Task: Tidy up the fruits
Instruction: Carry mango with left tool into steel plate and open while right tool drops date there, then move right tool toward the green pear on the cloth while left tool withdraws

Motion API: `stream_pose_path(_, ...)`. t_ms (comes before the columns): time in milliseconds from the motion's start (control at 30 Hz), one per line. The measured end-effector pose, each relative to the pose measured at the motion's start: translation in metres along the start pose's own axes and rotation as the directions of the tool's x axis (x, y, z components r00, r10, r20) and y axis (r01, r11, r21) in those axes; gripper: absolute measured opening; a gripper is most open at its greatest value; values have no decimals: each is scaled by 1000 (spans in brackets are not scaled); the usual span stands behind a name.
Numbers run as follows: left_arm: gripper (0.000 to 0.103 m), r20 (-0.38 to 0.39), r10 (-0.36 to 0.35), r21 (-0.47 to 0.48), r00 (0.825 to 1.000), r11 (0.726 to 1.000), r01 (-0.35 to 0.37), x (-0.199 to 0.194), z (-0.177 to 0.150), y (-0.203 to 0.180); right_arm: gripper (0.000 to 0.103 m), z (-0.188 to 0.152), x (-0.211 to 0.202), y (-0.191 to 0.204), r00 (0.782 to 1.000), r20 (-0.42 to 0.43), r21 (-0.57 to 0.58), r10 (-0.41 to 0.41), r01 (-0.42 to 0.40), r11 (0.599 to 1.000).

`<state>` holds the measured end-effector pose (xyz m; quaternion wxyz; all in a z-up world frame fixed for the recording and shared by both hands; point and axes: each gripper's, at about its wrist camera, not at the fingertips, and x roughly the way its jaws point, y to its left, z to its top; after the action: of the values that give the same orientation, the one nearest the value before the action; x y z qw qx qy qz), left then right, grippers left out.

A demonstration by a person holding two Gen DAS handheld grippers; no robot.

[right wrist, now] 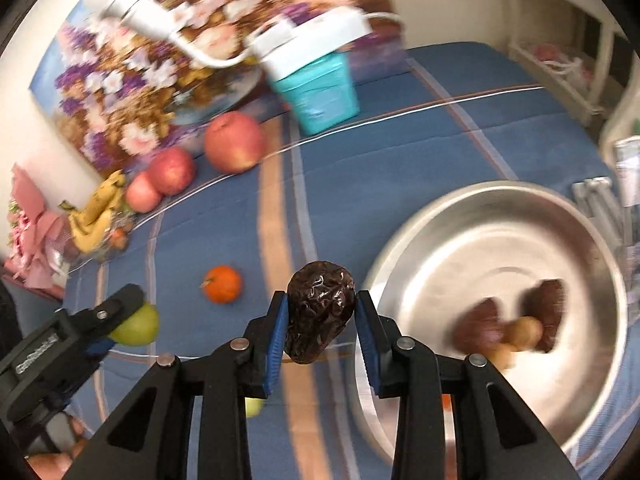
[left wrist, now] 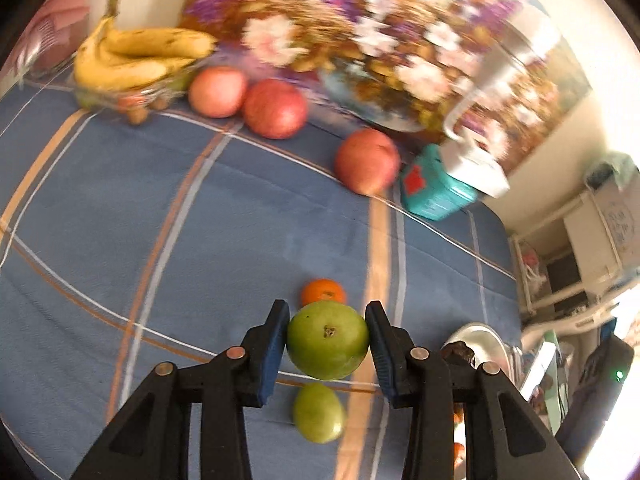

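The left gripper (left wrist: 327,340) was clamped on a green apple (left wrist: 327,339), the right gripper (right wrist: 321,320) on a wrinkled date (right wrist: 320,316) beside the steel bowl (right wrist: 440,216). Few pieces lay inside; red apples (left wrist: 275,109), a tangerine (right wrist: 222,284) and bananas (left wrist: 140,56) remained out.

A surface covered in blue cloth (left wrist: 100,208) with orange and white stripes; along its far edge lie three red apples (left wrist: 275,109), a glass dish of bananas (left wrist: 140,56) at the far left corner and a teal box (left wrist: 434,190); nearer, a tangerine (left wrist: 323,291) and a green fruit (left wrist: 319,414); a steel bowl (right wrist: 500,216) sits by the right edge.
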<state>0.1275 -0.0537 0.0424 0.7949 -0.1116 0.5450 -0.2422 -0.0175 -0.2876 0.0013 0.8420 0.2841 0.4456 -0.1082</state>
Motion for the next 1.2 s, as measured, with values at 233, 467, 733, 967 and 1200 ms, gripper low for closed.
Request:
stream_pose_path(233, 42, -87, -38, 184, 995, 982, 54, 15, -34, -68, 36, 10, -30, -59, 981, 51, 77, -188, 184, 980)
stream_pose_path(467, 45, -209, -122, 282, 970, 943, 180, 34, -69, -123, 36, 15, -47, -93, 962, 74, 145, -263, 250, 957)
stream_pose_path(733, 57, -200, -96, 283, 975, 947, 152, 34, -70, -121, 42, 17, -47, -89, 967, 71, 129, -246, 235, 963)
stream_pose_path(967, 95, -149, 81, 154, 986, 986, -58, 37, -51, -69, 72, 14, -31, -73, 975, 16, 62, -222, 220, 973)
stream_pose_path(1200, 103, -62, 231, 97, 971, 970, -225, 30, -37, -19, 95, 2, -14, -45, 972, -14, -44, -235, 235, 971)
